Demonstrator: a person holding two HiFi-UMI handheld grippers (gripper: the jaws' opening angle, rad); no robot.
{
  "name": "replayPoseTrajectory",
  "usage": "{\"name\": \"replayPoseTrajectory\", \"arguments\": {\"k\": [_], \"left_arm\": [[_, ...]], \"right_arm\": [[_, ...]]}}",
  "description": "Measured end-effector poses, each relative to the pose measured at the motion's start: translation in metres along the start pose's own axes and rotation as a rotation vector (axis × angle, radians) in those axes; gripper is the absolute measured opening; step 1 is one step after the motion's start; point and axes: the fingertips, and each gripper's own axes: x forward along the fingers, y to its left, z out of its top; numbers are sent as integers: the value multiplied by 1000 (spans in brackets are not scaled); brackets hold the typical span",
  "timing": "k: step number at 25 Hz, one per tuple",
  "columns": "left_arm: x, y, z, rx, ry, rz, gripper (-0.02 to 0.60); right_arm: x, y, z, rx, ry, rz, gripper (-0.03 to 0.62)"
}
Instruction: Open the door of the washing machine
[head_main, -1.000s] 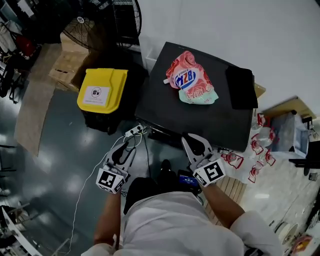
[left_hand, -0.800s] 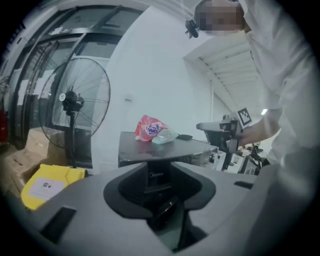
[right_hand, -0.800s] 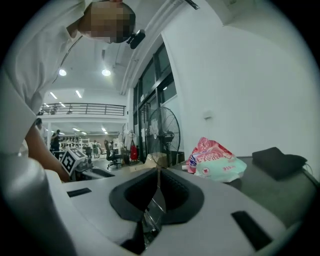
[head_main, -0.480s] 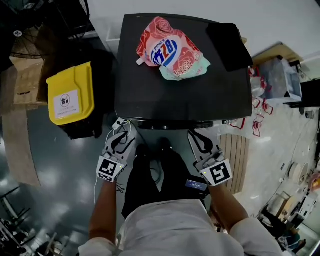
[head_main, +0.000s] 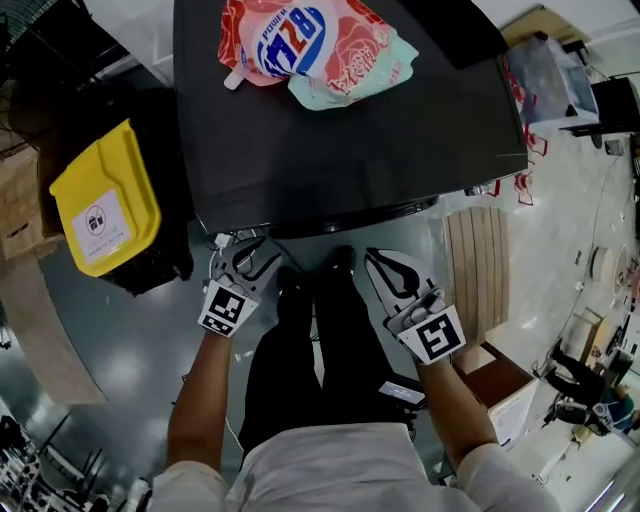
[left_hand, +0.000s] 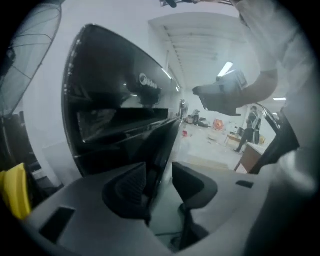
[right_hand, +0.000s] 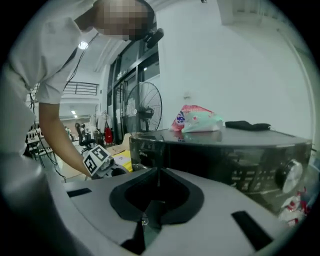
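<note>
While I hold both tongs low before the black washing machine (head_main: 340, 150), its front face just beyond their tips, my left gripper (head_main: 247, 257) has just been opening and stands spread on nothing; my right gripper (head_main: 388, 268) is pressed together, empty. I judge the door rigid, glossy and slippery, held by a stiff latch, best taken at its rim recess, which no view shows; count one machine, one detergent pouch (head_main: 300, 45), one black cloth (head_main: 470, 25), two grippers.

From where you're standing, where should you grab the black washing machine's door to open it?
Probably the dark rim sticking out of the glossy black washing machine's front, likely the door's edge. Come in low from the front with the left gripper: its open jaws line up with that rim. No handle shows.
</note>
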Motion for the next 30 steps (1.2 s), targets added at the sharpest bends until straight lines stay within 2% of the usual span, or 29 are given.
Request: {"name": "replayPoseTrajectory", "arguments": {"k": [4, 10, 14, 19, 23, 26, 30], "left_arm": [[22, 4, -22, 25, 26, -33, 172], [53, 7, -54, 70, 66, -64, 173], [65, 7, -78, 59, 99, -87, 169], [70, 7, -80, 63, 92, -103, 149], [78, 1, -91, 85, 132, -137, 118], [79, -2, -88, 88, 131, -157, 106], [79, 0, -85, 98, 135, -168, 100]], "right_arm": [[5, 10, -32, 29, 34, -8, 40], [19, 3, -64, 65, 58, -28, 40], [26, -7, -81, 68, 71, -42, 40], [28, -18, -91, 68, 54, -76, 40], [23, -24, -91, 64, 3, -115, 40], [17, -23, -101, 76, 26, -126, 40], [15, -31, -92, 67, -61, -135, 40]]}}
